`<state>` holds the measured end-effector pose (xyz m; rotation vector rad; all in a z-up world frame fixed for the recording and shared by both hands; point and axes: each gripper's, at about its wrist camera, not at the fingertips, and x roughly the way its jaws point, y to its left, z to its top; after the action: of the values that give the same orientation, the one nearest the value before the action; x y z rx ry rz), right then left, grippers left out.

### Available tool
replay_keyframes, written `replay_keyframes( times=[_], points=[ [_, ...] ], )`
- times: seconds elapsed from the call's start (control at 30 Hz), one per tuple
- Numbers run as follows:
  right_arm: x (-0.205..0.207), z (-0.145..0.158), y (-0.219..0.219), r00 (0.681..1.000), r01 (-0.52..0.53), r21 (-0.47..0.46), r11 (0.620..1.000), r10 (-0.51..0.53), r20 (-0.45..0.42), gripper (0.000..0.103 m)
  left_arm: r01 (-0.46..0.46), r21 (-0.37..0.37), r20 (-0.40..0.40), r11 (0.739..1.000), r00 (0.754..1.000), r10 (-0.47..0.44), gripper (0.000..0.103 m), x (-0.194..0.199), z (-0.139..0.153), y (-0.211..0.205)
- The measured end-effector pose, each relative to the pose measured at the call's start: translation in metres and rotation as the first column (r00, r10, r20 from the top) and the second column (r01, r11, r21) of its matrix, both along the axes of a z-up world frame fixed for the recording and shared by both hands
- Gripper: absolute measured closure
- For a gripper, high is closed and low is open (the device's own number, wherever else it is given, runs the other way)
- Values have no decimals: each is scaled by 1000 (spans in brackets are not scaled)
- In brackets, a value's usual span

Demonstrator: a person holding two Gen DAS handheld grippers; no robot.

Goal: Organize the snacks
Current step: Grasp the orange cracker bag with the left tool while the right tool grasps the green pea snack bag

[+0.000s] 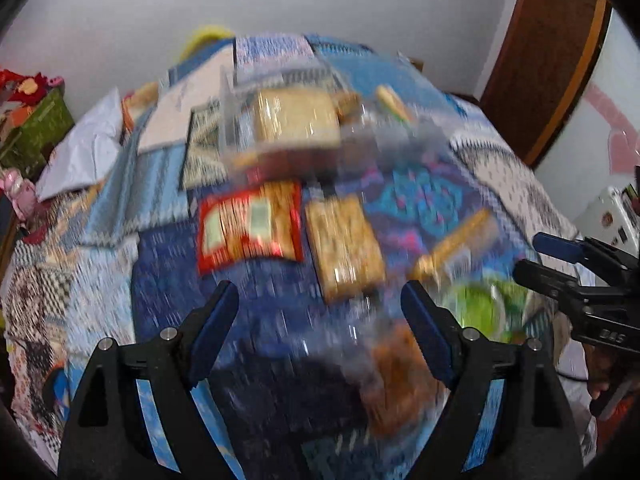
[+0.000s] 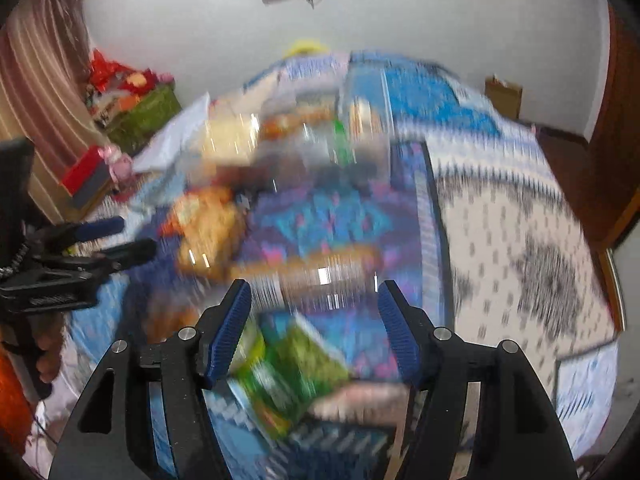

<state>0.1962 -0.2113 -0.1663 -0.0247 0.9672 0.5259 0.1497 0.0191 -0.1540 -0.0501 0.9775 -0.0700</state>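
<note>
The snacks lie scattered on a bed under a blue patterned quilt [image 1: 168, 264], all smeared by motion blur. In the left wrist view a red packet [image 1: 250, 226] sits just beside a golden cracker packet [image 1: 344, 240], with a long tan packet [image 1: 456, 240] further right and a green packet [image 1: 484, 308] near the quilt's right side. A brown packet [image 1: 400, 384] lies closest to the camera. Behind them stands a clear plastic container [image 1: 288, 120] already holding several snacks.

The left hand-held gripper [image 1: 320, 312] is spread wide with nothing between its blue pads, hovering above bare quilt just in front of the red and golden packets. The right hand-held gripper [image 2: 314, 320] is likewise spread wide and holds nothing; the green packet [image 2: 296, 376] lies below and between its fingers, whether touched cannot be told.

Bare quilt stretches to the right, over a white patterned section [image 2: 520, 260] to the bed's edge. The wall [image 1: 360, 8] runs behind the bed, and a wooden door [image 1: 552, 60] stands to its right.
</note>
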Motion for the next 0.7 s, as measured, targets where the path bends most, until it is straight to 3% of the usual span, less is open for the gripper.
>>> replay_keyframes(
  times=[0.2, 0.43, 0.7],
  points=[
    [-14, -24, 3, 997, -19, 19, 1000, 20, -76, 41, 33, 12, -54, 999, 998, -33, 19, -24, -25, -11],
    [-12, -27, 16, 999, -23, -18, 1000, 23, -34, 41, 64, -66, -70, 996, 995, -68, 19, -26, -33, -31],
    [-15, -28, 3, 1000, -15, -20, 1000, 15, -18, 47, 84, -20, -56, 996, 995, -85, 12, -23, -42, -43]
  ],
)
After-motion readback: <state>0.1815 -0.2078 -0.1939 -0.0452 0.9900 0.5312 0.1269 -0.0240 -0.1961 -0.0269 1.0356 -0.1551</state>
